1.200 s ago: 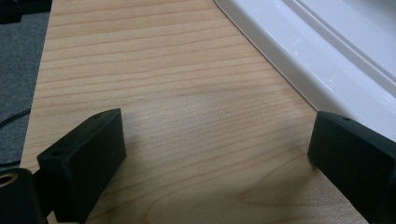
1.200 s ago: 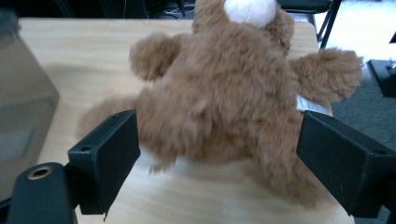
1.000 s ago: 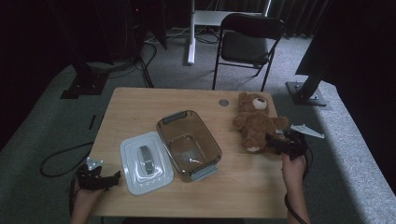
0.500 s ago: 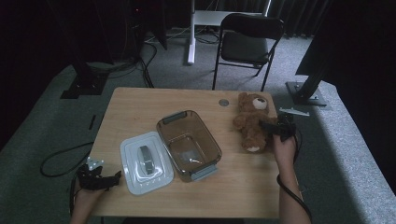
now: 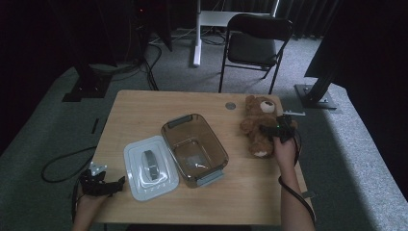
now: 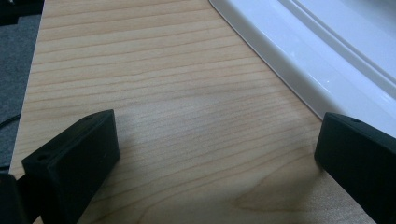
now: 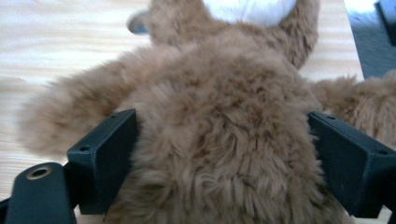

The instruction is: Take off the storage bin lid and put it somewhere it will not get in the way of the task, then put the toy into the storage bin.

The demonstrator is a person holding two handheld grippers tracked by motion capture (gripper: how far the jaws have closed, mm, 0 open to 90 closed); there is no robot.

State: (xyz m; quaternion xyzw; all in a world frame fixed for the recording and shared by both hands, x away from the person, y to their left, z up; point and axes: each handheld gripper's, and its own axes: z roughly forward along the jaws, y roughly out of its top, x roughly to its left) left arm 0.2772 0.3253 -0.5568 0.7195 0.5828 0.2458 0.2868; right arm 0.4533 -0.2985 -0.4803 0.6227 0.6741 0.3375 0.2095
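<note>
Fingers [image 7: 102, 158] wide around teddy bear [image 7: 224, 135]

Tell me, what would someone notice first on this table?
Probably the brown teddy bear lying at the right edge of the table, with the right gripper open around its furry middle. Next comes the clear box in the centre, with its white lid lying beside it, near the open left gripper.

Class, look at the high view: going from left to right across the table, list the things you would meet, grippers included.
left gripper → white lid → clear container → teddy bear → right gripper
</note>
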